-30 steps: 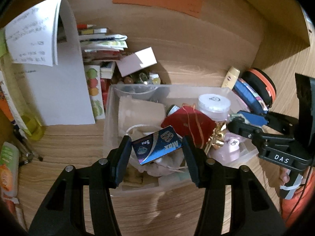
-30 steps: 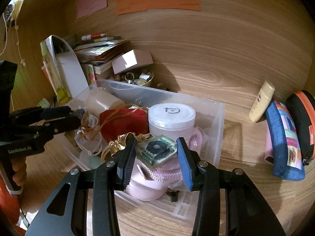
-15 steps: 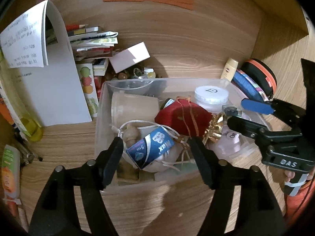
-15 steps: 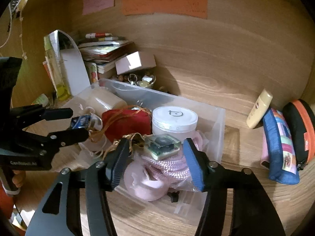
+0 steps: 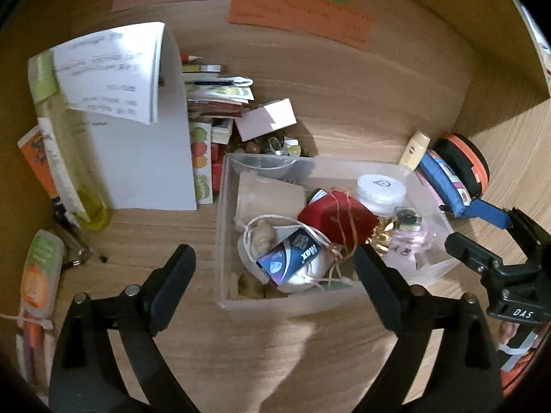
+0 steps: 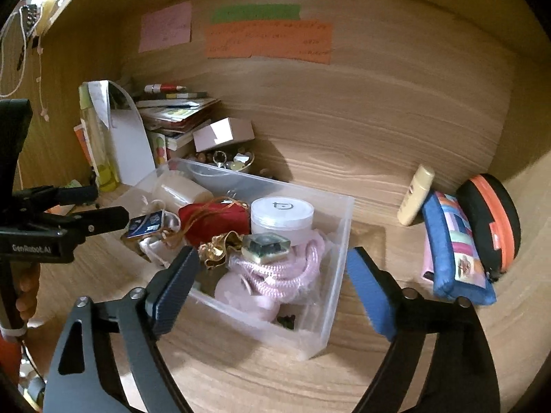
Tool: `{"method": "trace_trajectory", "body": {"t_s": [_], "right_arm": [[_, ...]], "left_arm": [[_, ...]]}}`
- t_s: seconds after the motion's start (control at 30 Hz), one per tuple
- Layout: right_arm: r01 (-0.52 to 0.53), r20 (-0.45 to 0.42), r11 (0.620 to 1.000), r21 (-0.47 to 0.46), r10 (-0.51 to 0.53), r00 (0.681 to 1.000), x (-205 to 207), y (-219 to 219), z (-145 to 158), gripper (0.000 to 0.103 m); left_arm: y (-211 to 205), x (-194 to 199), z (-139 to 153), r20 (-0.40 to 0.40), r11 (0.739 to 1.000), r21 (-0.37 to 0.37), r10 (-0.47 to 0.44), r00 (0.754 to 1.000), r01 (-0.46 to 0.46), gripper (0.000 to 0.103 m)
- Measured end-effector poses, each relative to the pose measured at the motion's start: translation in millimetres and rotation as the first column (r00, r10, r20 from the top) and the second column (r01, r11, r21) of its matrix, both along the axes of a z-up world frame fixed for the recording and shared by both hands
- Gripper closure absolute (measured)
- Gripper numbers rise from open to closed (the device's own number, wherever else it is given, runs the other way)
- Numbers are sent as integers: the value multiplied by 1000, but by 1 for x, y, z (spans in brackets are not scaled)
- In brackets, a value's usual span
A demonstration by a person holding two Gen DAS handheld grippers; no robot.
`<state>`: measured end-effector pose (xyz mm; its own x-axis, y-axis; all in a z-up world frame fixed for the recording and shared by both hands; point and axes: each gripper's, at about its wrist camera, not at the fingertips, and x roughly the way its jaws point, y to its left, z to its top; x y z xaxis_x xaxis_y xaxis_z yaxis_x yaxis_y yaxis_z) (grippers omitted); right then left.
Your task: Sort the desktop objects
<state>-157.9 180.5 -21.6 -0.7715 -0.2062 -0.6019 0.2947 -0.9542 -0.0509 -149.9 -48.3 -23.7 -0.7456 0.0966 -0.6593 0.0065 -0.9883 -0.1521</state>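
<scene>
Gaping empty, both tools (image 5: 273, 266) (image 6: 272, 268) have just been opening above the clear plastic bin (image 5: 220, 241).

We cannot read the writing on the orange note (image 6: 268, 43) or the folded paper (image 5: 110, 72). The pink pouch (image 6: 248, 297) hides whatever lies beneath it in the clear bin (image 6: 339, 241). The tube (image 5: 39, 275) runs off the picture's left edge.

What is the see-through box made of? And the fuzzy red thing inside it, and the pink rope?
The box looks like clear, slightly frosted plastic: you can see things through its walls. The red pouch seems soft velvety cloth with a gold string, since it sags and looks matte. The pink rope looks like braided, slightly shiny cord.
</scene>
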Motion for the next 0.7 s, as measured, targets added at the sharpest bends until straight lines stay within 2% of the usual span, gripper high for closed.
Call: {"method": "trace_trajectory", "body": {"t_s": [0.17, 0.3, 0.57, 0.7], "right_arm": [[-1, -15, 1000, -28, 1, 1000, 19, -4, 8, 15], [0, -64, 1000, -28, -1, 998, 39, -10, 18, 4], [-30, -147, 998, -50, 23, 989, 79, -16, 41, 1], [-26, -182, 998, -61, 15, 983, 95, -17, 49, 0]], "left_arm": [[2, 23, 12, -57, 998, -29, 45, 997, -47, 9], [1, 42, 25, -89, 998, -10, 62, 994, -63, 9], [5, 74, 40, -135, 996, -18, 80, 988, -83, 8], [13, 86, 43, -147, 995, -47, 78, 986, -86, 8]]}}
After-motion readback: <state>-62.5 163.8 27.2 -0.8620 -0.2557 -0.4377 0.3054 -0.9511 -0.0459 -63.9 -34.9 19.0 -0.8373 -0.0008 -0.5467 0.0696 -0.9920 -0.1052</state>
